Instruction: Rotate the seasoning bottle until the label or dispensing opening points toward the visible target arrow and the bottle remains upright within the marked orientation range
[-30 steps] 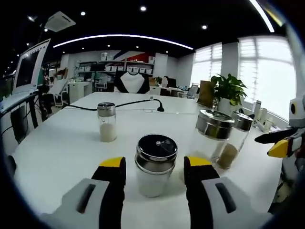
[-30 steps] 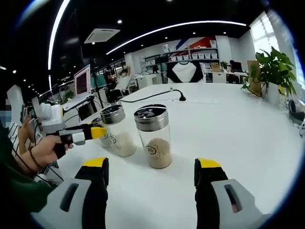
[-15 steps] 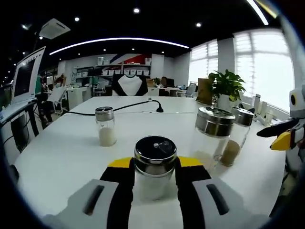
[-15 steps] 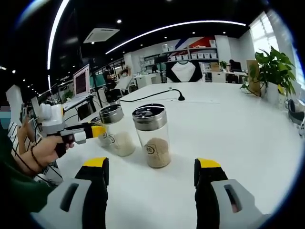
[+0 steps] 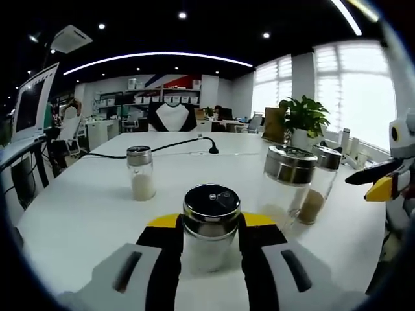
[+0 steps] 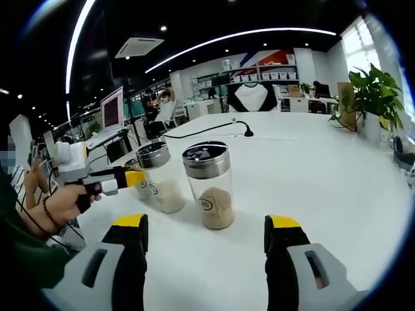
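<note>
White tabletop [image 5: 78, 214] carries four shakers, with the nearest seasoning bottle [image 5: 210, 228] upright and now clamped between the jaws of the left gripper [image 5: 209, 228], which stood apart from it a second ago: grasp looks made, rotation seemingly next. Right gripper [image 6: 207, 241] hangs spread and empty short of the brown-filled shaker [image 6: 210, 184]. No target arrow or orientation mark discernible on the table; bottle's label unreadable, lower body hidden behind the jaws.

Bright office, white table [image 5: 78, 214]
</note>
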